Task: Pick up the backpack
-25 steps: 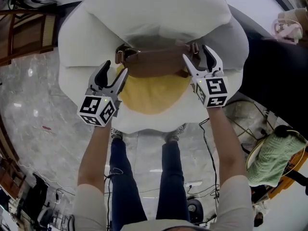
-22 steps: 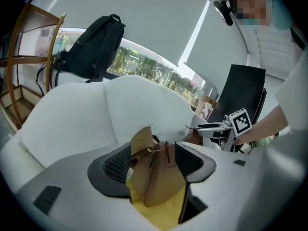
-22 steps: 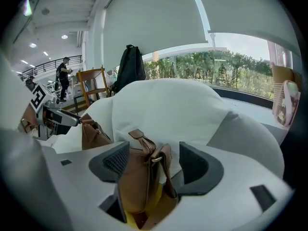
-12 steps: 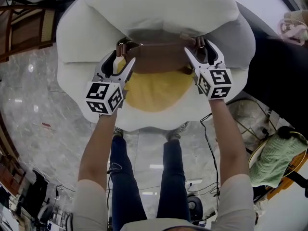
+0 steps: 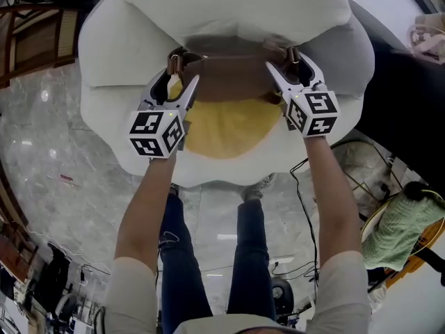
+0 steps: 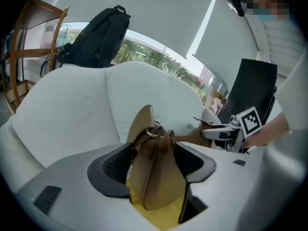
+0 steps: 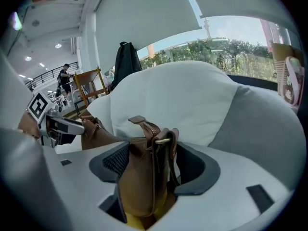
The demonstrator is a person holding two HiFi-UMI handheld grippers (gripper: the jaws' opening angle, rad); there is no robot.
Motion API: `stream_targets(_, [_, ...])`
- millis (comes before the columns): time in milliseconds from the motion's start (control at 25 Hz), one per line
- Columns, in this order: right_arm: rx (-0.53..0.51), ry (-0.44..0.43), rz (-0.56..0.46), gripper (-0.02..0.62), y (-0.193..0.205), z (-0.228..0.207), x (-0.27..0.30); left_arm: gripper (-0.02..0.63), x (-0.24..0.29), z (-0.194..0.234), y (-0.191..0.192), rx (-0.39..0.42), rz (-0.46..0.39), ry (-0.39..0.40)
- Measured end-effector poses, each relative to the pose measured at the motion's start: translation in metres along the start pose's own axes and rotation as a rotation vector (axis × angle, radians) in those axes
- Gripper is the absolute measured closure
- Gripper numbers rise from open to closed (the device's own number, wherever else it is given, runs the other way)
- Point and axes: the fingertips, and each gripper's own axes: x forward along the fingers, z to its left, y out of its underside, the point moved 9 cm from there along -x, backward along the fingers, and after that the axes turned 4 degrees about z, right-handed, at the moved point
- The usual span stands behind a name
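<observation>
Currently listed, from the jaws outward:

Left gripper [image 5: 182,81] [image 6: 156,153]: jaws pressed onto the left end of the brown backpack [image 5: 233,82] [image 6: 154,177], pinching the leather just below a metal ring [image 6: 153,132] and strap. Marker cube nearest the forearm.

Right gripper [image 5: 284,65] [image 7: 151,162]: jaws likewise clamped on the backpack [image 7: 139,186], at its right end, beside the zip [image 7: 144,124] and a second ring. Seen also from the left gripper view [image 6: 226,134], across the bag.

Backpack: stretched between the two grippers, top edge towards the seat back, over the seat of a white armchair [image 5: 229,12] [image 6: 62,114] [image 7: 183,100]. Resting on or raised off the seat: cannot tell.

Yellow patch [image 5: 226,127]: directly under the brown body, visible between both pairs of jaws. Part of bag or of seat: not discernible.

Black bag [image 6: 98,37]: on top of the armchair's back, well apart from the grippers.

Wooden chair [image 5: 35,40] [image 6: 29,47] [image 7: 89,83]: beside the armchair, on the person's left.

Marble floor [image 5: 55,158]: grey, glossy, under armchair and person.

Legs in blue jeans [image 5: 181,256]: close against the armchair's front edge.

Black cables [image 5: 302,214]: on the floor by the right leg.

Green cloth [image 5: 396,232]: on a round frame to the person's right.
</observation>
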Motion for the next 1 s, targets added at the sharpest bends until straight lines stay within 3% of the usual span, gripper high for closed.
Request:
stream_targets(160, [0.022, 0.004, 0.000, 0.319, 0.004, 0.005, -0.001, 0.335, 0.007, 0.002, 0.002, 0.016, 0.020, -0.008])
stream_targets(240, [0.046, 0.013, -0.005, 0.350, 0.007, 0.006, -0.003, 0.393, 0.010, 0.003, 0.002, 0.008, 0.023, -0.001])
stream_targets(480, [0.089, 0.054, -0.016, 0.403, 0.014, 0.014, -0.016, 0.442, 0.008, -0.001, 0.002, 0.011, 0.035, 0.014])
stream_targets(1000, [0.135, 0.081, -0.052, 0.425, 0.013, 0.033, -0.058, 0.477, -0.016, -0.019, -0.011, 0.093, 0.027, 0.043])
